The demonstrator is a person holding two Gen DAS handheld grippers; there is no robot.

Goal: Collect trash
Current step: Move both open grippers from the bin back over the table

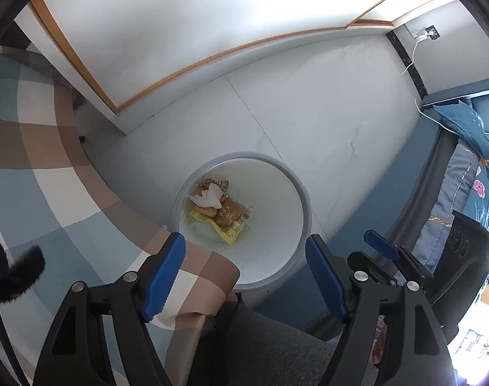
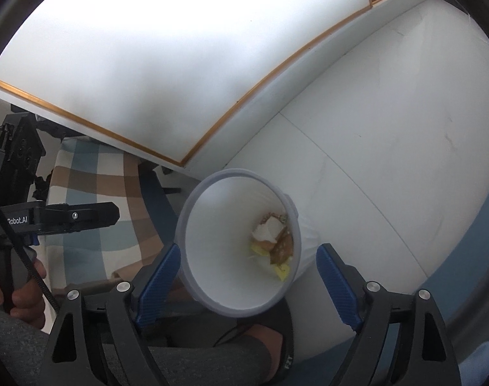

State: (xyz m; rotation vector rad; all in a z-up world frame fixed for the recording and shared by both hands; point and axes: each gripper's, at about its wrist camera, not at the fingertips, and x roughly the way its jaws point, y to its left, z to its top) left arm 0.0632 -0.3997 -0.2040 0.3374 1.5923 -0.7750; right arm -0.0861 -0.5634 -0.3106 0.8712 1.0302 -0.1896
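White bin (image 1: 278, 257) with grey rim, holding yellow and brown wrappers (image 1: 226, 217) and white tissue (image 1: 209, 196). Checked blue, brown and cream cloth (image 1: 51, 173) on left. Blue pads (image 1: 164, 271) on black tongs (image 1: 244, 273). Teal floral bedding (image 1: 476, 173) on right.

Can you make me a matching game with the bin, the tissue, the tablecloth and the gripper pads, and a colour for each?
Things:
1. trash bin
2. crumpled tissue
3. tablecloth
4. left gripper pads

Colours:
A. blue
B. checked brown, blue and white
C. white, lying on the wrappers
D. white inside with a grey rim

Pairs: 1-D, 2-C, 3-B, 4-A
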